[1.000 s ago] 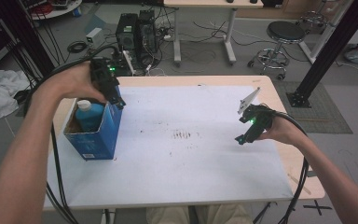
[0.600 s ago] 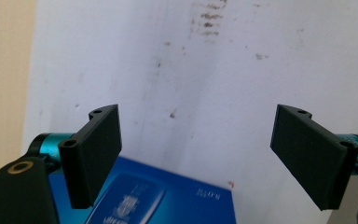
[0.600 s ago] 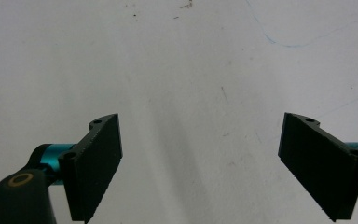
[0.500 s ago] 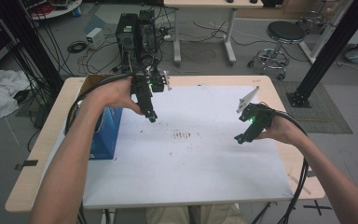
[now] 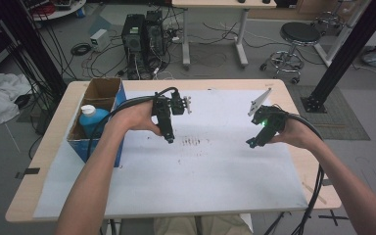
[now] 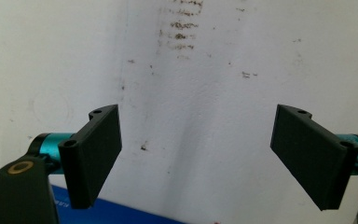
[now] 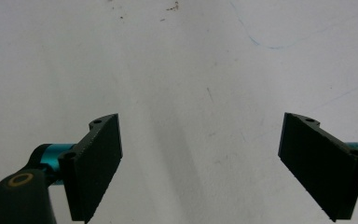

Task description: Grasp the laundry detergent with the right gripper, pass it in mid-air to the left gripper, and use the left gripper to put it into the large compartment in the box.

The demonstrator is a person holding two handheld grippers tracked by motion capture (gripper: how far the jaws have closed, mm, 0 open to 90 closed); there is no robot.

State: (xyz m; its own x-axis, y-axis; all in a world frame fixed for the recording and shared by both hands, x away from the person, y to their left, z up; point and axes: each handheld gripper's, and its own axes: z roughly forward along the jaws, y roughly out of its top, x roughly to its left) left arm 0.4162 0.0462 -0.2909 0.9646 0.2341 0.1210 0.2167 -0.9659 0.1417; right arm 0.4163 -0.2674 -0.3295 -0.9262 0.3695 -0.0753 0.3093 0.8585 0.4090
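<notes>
Just right of the blue cardboard box (image 5: pixel 97 147), the left gripper (image 5: pixel 169 139) is hovering wide open, gripping nothing. Inside the box, a blue bottle (image 5: pixel 92 118) is standing upright. Farther right, the right gripper (image 5: pixel 251 144) is also gaping empty.

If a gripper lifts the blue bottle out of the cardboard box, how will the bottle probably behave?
The blue bottle looks like smooth plastic, so the pads may slip. It stands upright in the cardboard box, leaving mainly its white cap and shoulders exposed, so a grip there is likely narrow. If filled, it may feel heavy.
</notes>
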